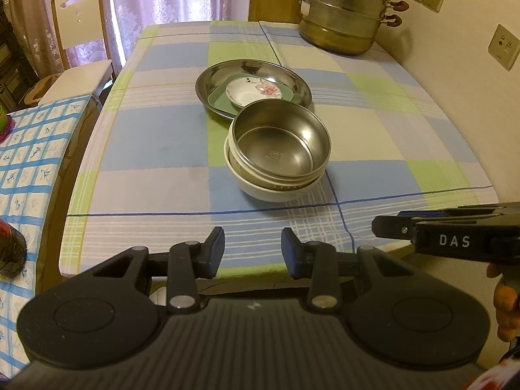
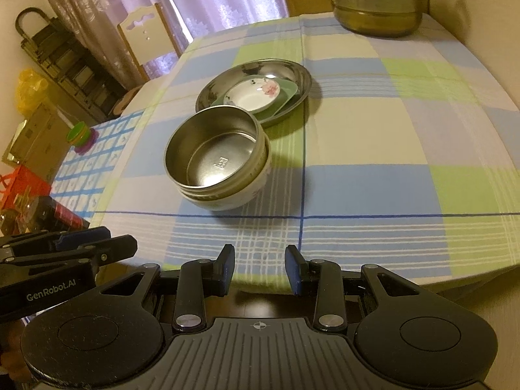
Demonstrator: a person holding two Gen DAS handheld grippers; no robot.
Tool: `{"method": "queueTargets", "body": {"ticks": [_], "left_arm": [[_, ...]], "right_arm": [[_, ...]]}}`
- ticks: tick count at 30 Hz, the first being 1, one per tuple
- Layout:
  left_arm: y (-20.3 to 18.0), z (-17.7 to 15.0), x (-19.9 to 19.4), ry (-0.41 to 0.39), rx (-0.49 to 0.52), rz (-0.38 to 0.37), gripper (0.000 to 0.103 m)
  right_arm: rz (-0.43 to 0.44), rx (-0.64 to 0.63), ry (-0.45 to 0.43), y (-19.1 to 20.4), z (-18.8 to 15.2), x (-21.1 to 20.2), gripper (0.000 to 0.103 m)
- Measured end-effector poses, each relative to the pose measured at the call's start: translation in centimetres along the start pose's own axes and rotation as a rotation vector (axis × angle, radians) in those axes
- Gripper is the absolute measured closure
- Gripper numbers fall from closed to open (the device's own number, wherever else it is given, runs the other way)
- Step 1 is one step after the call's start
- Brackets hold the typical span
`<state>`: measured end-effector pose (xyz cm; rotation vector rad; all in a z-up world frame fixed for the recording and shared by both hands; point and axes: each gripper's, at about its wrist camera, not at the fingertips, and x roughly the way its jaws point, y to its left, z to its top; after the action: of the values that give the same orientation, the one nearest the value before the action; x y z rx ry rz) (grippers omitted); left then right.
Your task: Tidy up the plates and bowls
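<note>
A steel bowl [image 1: 279,143] [image 2: 216,152] sits nested in a white bowl [image 1: 269,190] [image 2: 224,200] on the checked tablecloth. Behind them a wide steel plate [image 1: 208,81] [image 2: 292,68] holds a green square plate [image 1: 221,100] [image 2: 286,99] with a small white flowered dish [image 1: 250,92] [image 2: 253,92] on top. My left gripper [image 1: 253,248] hovers over the near table edge, open, with nothing between its fingers. My right gripper [image 2: 259,268] hangs beside it, also open and empty, well short of the bowls. Each gripper shows at the edge of the other's view.
A stacked metal steamer pot [image 1: 344,9] [image 2: 380,0] stands at the far right corner by the wall. A white chair [image 1: 81,39] and curtains are on the left. A lower table [image 1: 29,162] with a blue grid cloth adjoins the left side, holding a dark bottle [image 1: 9,250].
</note>
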<state>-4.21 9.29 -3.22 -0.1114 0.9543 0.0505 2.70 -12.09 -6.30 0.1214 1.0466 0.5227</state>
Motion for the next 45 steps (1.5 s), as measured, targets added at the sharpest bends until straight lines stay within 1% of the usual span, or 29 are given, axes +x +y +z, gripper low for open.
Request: {"method": "queueTargets", "body": {"ticks": [4, 7, 11, 15, 18, 20, 23, 28, 32, 33, 37, 38, 39, 42, 43, 45], "left_arm": [[0.4, 0.0, 0.0, -0.01, -0.002, 0.002, 0.068], [1.2, 0.3, 0.2, -0.027, -0.016, 0.0, 0.068], [2.1, 1.4, 0.8, -0.051, -0.04, 0.006, 0.068], [2.5, 2.6, 1.7, -0.075, -0.072, 0.016, 0.068], [2.7, 3.6, 2.6, -0.073, -0.109, 0.019, 0.069], [2.7, 4.4, 3.3, -0.08, -0.123, 0.006, 0.069], [2.4, 5.4, 4.4, -0.083, -0.121, 0.015, 0.069], [2.1, 6.8, 6.5, -0.07, -0.105, 0.034, 0.069], [2.1, 7.4, 8.0, -0.039, -0.109, 0.019, 0.069], [2.1, 7.5, 8.4, -0.029, -0.112, 0.019, 0.07], [2.2, 7.5, 9.6, 0.014, -0.131, 0.021, 0.08], [2.3, 7.6, 9.8, 0.022, -0.136, 0.022, 0.082], [2.4, 7.5, 10.0, 0.03, -0.142, 0.023, 0.085], [2.7, 7.6, 10.2, 0.043, -0.156, 0.006, 0.087], [2.6, 7.6, 10.3, 0.044, -0.155, 0.0, 0.091], [2.5, 7.7, 10.4, 0.048, -0.146, -0.002, 0.091]], "right_arm": [[-0.003, 0.028, -0.023, -0.4, 0.0, -0.3, 0.068], [0.005, 0.035, -0.065, -0.8, 0.5, -0.5, 0.068], [0.024, 0.046, -0.121, -1.3, 1.9, -0.2, 0.068], [0.045, 0.037, -0.155, -1.7, 3.5, 0.9, 0.068], [0.06, 0.035, -0.154, -2.1, 4.6, 2.2, 0.068], [0.08, 0.043, -0.143, -2.4, 5.3, 3.3, 0.068], [0.112, 0.044, -0.132, -2.5, 6.0, 4.6, 0.068], [0.129, 0.024, -0.108, -2.4, 7.0, 6.6, 0.068], [0.133, 0.005, -0.1, -2.5, 7.9, 7.9, 0.068], [0.134, 0.003, -0.096, -2.5, 8.1, 8.2, 0.068], [0.148, 0.001, -0.081, -2.6, 8.6, 9.1, 0.069], [0.151, -0.003, -0.08, -2.5, 8.7, 9.3, 0.071], [0.153, -0.007, -0.078, -2.4, 8.9, 9.4, 0.079], [0.147, -0.014, -0.074, -2.3, 9.1, 9.7, 0.083], [0.146, -0.009, -0.072, -2.3, 9.1, 9.7, 0.086], [0.139, 0.002, -0.063, -2.5, 9.3, 9.7, 0.091]]}}
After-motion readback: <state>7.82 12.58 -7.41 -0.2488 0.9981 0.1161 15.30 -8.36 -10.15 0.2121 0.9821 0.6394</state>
